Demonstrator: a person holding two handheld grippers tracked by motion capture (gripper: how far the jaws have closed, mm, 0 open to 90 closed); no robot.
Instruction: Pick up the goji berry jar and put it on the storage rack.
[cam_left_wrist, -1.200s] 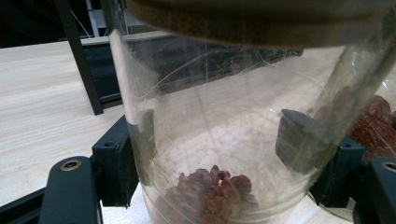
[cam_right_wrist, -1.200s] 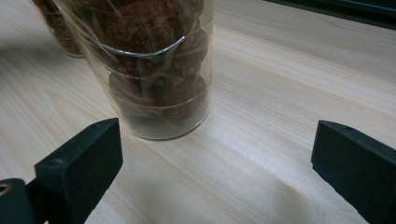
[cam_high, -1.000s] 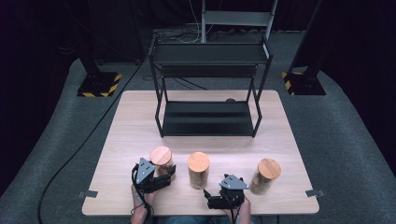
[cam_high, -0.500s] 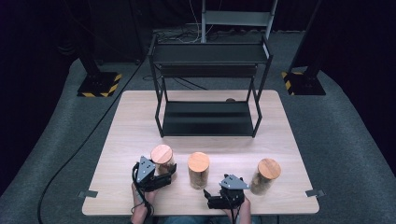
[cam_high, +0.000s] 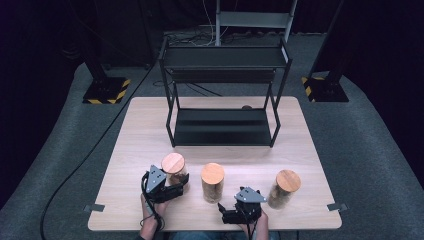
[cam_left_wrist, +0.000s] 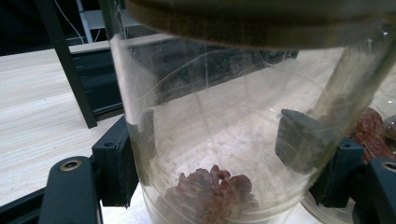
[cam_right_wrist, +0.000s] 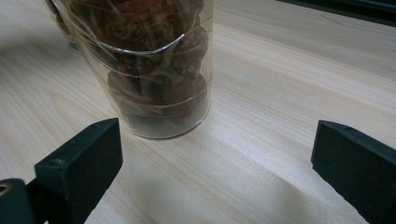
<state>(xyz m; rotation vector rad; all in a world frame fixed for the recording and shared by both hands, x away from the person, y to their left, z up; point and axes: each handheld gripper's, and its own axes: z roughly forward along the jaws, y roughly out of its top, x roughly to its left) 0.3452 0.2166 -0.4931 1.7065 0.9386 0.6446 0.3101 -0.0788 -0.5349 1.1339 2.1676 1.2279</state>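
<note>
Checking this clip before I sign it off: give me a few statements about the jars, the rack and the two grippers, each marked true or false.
1. Three jars with wooden lids stand on the table. True.
2. The left gripper is shut on the left jar. True.
3. The right gripper holds a jar between its fingers. False: it is open, and the full jar stands ahead of its fingers.
4. A jar sits on the black rack. False: its lower shelf is bare.
5. The left jar is nearly empty. True.
</note>
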